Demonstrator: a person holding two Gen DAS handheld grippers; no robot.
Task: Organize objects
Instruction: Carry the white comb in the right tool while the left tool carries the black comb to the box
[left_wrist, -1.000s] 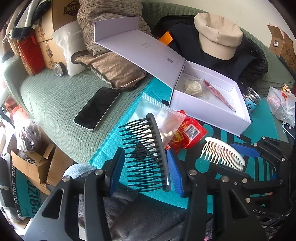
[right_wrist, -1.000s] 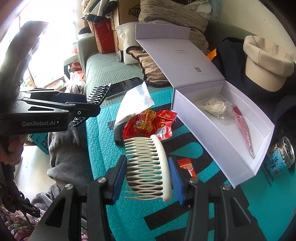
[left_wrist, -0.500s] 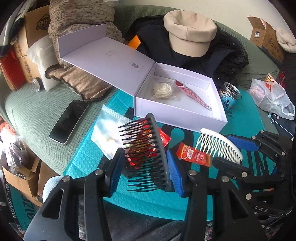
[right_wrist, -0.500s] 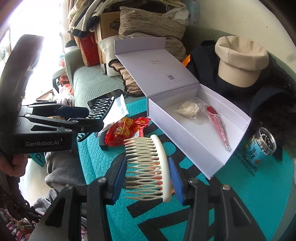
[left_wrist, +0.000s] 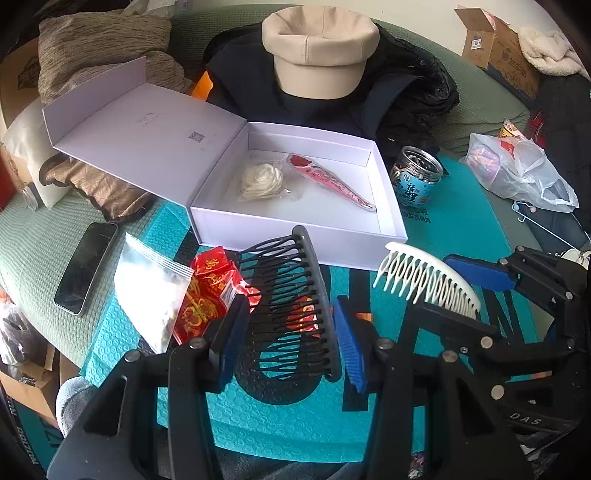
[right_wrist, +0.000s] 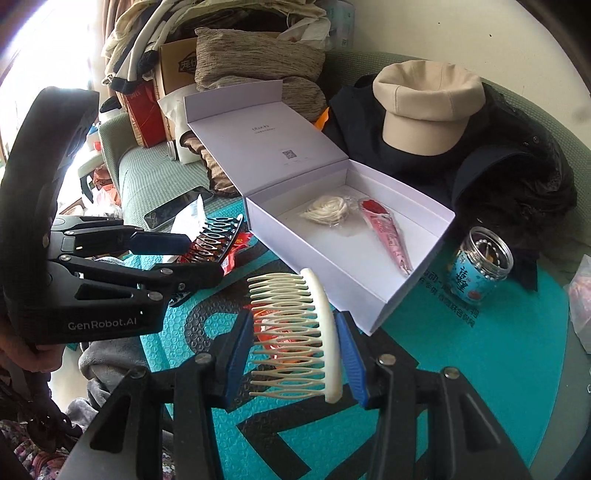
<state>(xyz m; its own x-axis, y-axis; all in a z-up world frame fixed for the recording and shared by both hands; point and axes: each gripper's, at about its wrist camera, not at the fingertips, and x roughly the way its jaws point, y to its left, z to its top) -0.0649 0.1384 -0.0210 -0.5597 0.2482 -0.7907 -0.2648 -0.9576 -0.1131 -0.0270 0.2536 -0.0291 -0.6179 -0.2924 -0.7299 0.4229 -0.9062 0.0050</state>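
We hold a black comb (left_wrist: 295, 306) in our left gripper (left_wrist: 288, 332), its blue pads pressed against the comb's two ends, the teeth pointing to the left of the frame and the spine on the right. It sits low in the centre of the left wrist view, raised above the teal mat (left_wrist: 443, 236). Our right gripper (right_wrist: 295, 347) pinches a cream comb (right_wrist: 295, 332) the same way, teeth to the left, low in the centre of the right wrist view. In the left view the cream comb shows at the right of the frame, just right of the black one, and the two do not touch.

Beyond both combs, in the middle of each frame, an open white box (left_wrist: 295, 236) rests on the mat with its lid folded back to the upper left. Inside it lie a white flower clip (left_wrist: 260, 181) in a clear wrapper and a pink packet (left_wrist: 332, 182), side by side. A red snack bag (left_wrist: 207, 295) and a clear zip bag (left_wrist: 147, 291) lie on the mat left of the black comb. A phone (left_wrist: 85, 273) lies further left on the green sofa cover. A small jar (left_wrist: 415, 181) stands just right of the box. A beige cap (left_wrist: 319, 48) sits on dark clothes behind the box.
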